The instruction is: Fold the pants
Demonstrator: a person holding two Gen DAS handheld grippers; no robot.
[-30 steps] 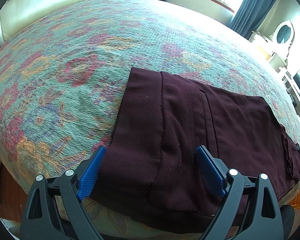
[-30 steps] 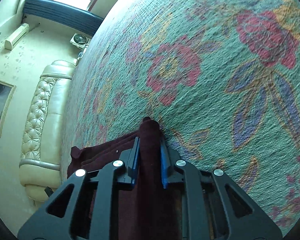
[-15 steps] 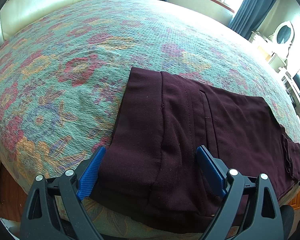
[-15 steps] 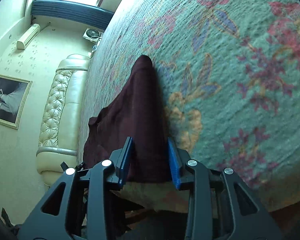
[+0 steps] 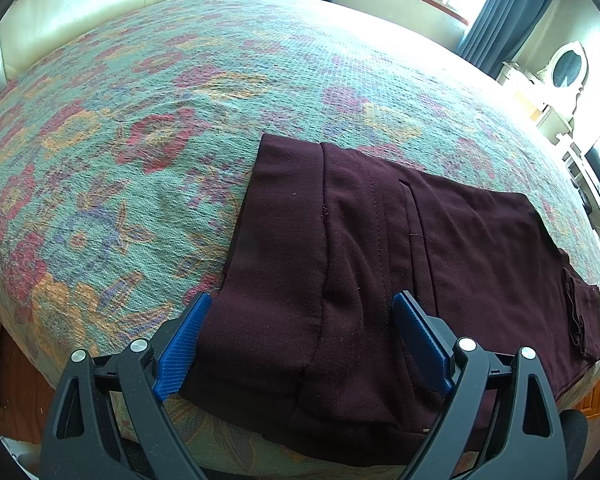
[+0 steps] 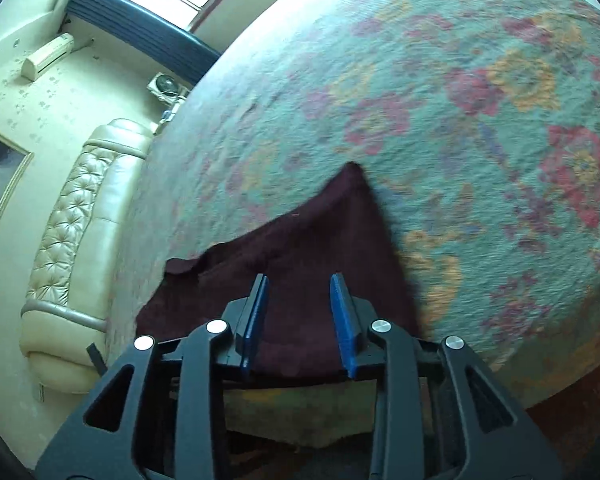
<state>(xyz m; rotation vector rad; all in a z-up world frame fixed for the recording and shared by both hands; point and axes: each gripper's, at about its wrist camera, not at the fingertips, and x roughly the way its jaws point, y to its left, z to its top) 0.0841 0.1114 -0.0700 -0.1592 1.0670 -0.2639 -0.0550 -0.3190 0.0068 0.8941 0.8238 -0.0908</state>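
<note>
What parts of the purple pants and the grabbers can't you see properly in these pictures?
- Left wrist view: the near edge of the pants is hidden behind the open left gripper.
- Left wrist view: the layers under the top of the pants are covered.
- Right wrist view: the pants and bedspread are smeared by motion blur.
- Right wrist view: the opening right gripper hides the cloth edge beneath it; nothing looks pinched.

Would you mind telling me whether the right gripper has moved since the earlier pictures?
Yes: the right gripper has backed away, jaws opening, from the dark maroon pants on the floral bedspread.
</note>
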